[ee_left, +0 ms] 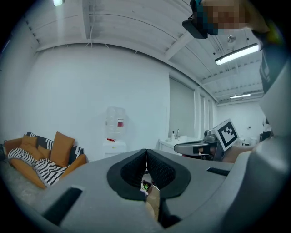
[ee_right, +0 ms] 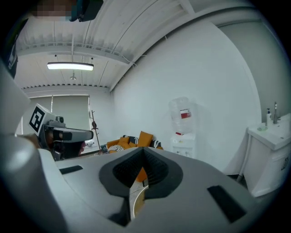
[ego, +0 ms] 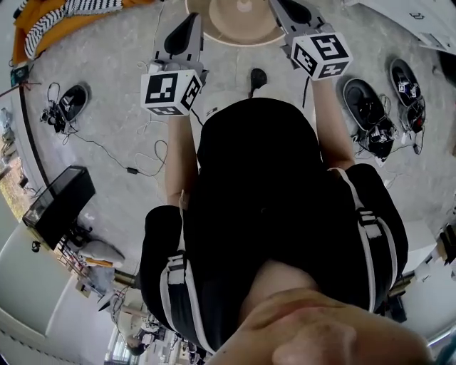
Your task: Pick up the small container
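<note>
No small container shows in any view. In the head view both grippers are held out in front of the person's black-clad torso, above the floor. My left gripper [ego: 189, 28] carries its marker cube [ego: 171, 91], and its jaws are closed together with nothing between them [ee_left: 146, 154]. My right gripper [ego: 285, 11] with its cube [ego: 322, 54] is also shut and empty [ee_right: 142, 154]. Each gripper view looks level across the room and catches the other gripper [ee_left: 204, 146] [ee_right: 59, 134] at its side.
A round wooden table [ego: 242, 18] lies just beyond the jaws. An orange sofa [ee_left: 43, 159] with a striped blanket, a water dispenser [ee_left: 116, 132] and a sink counter [ee_right: 273, 141] line the white walls. Cables [ego: 135, 160] and black gear [ego: 370, 107] lie on the floor.
</note>
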The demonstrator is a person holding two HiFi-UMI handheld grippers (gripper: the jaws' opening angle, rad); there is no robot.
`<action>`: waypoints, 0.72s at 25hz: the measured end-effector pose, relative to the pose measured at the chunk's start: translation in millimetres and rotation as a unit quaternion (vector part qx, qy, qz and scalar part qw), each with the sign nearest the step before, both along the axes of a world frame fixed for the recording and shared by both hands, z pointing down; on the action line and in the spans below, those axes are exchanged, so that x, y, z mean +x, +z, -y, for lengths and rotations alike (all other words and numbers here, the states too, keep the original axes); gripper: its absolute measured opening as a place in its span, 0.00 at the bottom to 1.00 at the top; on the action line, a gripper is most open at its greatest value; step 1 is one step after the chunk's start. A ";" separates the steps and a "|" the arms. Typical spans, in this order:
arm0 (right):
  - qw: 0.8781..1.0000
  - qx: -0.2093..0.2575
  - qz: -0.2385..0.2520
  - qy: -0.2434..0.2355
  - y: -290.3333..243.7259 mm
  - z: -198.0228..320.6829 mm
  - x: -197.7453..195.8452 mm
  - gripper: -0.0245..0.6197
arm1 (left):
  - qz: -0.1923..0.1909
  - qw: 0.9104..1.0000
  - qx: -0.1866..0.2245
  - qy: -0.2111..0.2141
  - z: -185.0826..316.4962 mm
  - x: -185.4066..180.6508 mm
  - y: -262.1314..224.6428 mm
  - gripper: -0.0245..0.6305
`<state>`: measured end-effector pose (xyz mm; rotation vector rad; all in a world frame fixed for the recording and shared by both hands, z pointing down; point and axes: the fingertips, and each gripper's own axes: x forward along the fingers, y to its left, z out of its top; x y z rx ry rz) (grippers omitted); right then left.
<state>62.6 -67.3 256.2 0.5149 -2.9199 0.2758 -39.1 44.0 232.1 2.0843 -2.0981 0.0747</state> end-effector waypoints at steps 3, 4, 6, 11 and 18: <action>1.000 -0.013 -0.008 -0.010 10.9 9.8 -11.1 0.05 | -0.011 1.000 -0.009 -0.010 8.1 -6.5 9.1 0.07; 1.000 -0.017 -0.010 -0.012 14.1 13.0 -14.2 0.05 | -0.013 1.000 -0.014 -0.011 11.6 -8.3 12.9 0.07; 0.999 -0.024 -0.016 -0.013 21.8 20.8 -19.0 0.05 | -0.017 1.000 -0.021 -0.011 20.5 -10.9 18.8 0.07; 0.998 -0.044 -0.046 -0.007 53.2 37.3 -31.0 0.05 | -0.020 0.999 -0.034 0.006 42.9 -19.0 32.8 0.07; 0.993 -0.043 -0.104 0.030 94.6 54.8 -68.0 0.05 | -0.028 0.997 -0.046 0.051 81.6 -66.0 59.6 0.07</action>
